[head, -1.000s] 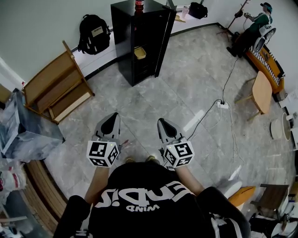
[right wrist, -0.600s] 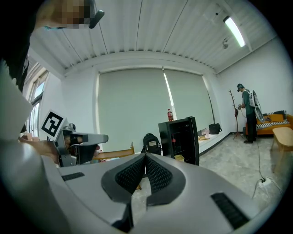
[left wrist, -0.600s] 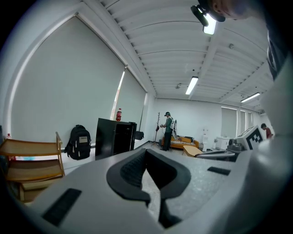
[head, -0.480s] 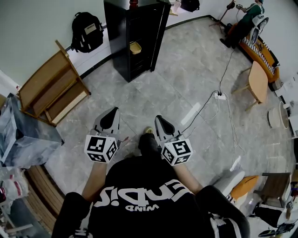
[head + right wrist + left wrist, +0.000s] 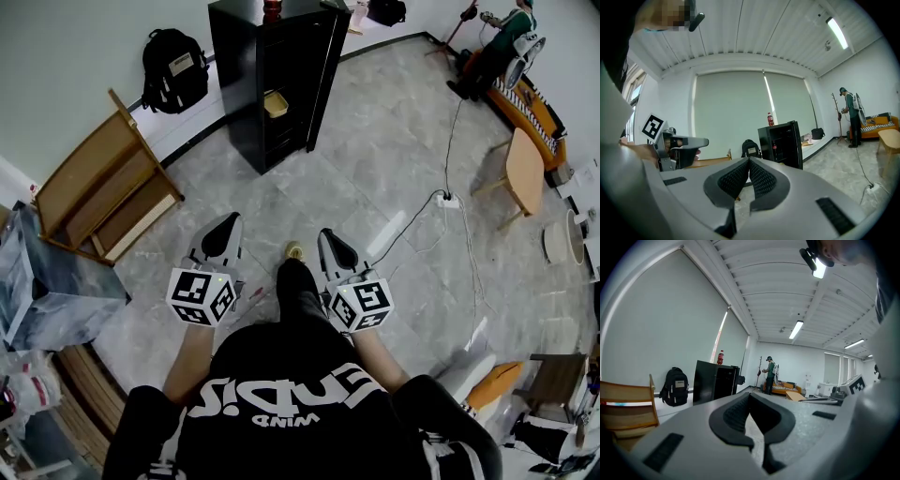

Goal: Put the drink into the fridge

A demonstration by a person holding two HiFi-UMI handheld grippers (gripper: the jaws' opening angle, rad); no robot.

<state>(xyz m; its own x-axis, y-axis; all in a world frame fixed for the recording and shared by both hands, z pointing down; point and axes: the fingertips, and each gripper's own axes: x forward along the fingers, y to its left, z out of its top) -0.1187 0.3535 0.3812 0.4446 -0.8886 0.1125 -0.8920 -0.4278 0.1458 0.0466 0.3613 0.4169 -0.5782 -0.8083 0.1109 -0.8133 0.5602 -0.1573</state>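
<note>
A light-toed shoe (image 5: pixel 295 251) has swung forward between the two grippers since a second ago. The person seems to be walking over the grey tiled floor (image 5: pixel 375 159) toward the tall black fridge with its door open (image 5: pixel 246 84) at the top centre, so the task is only at the approach. The red-capped dark cola bottle (image 5: pixel 272 9) stands on top of the fridge, well apart from both hands. The left gripper (image 5: pixel 223 228) and right gripper (image 5: pixel 331 240) point side by side, nearly level, at the fridge. Both pairs of fingers are clenched on nothing.
</note>
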